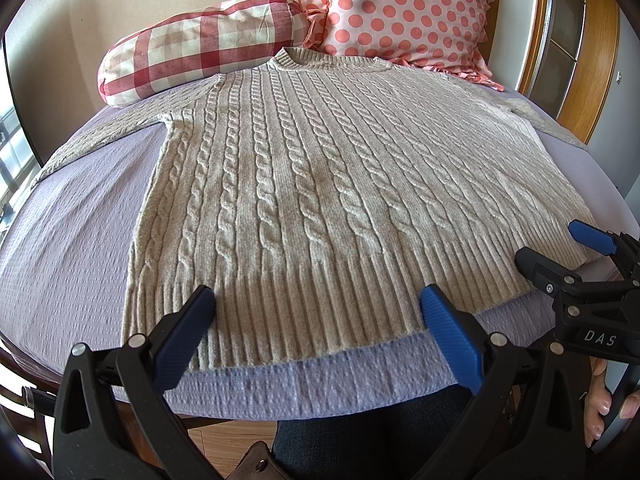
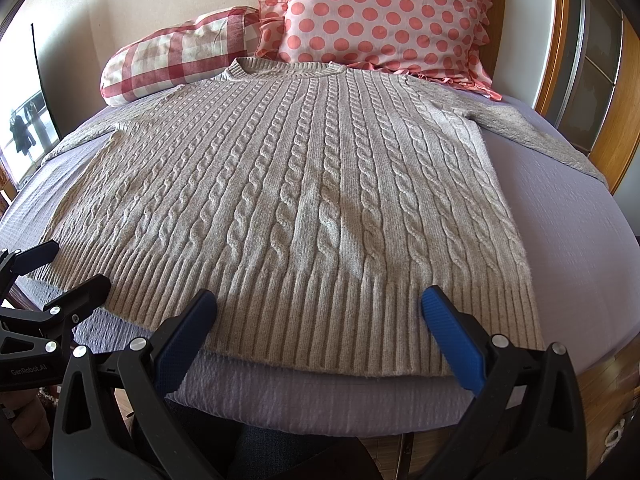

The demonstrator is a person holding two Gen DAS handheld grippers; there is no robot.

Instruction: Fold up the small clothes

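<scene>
A beige cable-knit sweater (image 1: 312,184) lies flat and face up on the lilac bedspread (image 1: 72,248), collar toward the pillows, sleeves spread to both sides. It also shows in the right wrist view (image 2: 304,200). My left gripper (image 1: 318,300) is open and empty, hovering just above the ribbed hem near its left half. My right gripper (image 2: 320,300) is open and empty above the hem's right half. The right gripper shows at the right edge of the left wrist view (image 1: 560,244); the left gripper shows at the left edge of the right wrist view (image 2: 76,264).
A red checked bolster pillow (image 1: 200,48) and a pink polka-dot pillow (image 1: 408,12) lean at the head of the bed behind the collar. A wooden headboard frame (image 1: 592,60) stands at the right. The lilac bedspread (image 2: 560,240) ends just below the hem.
</scene>
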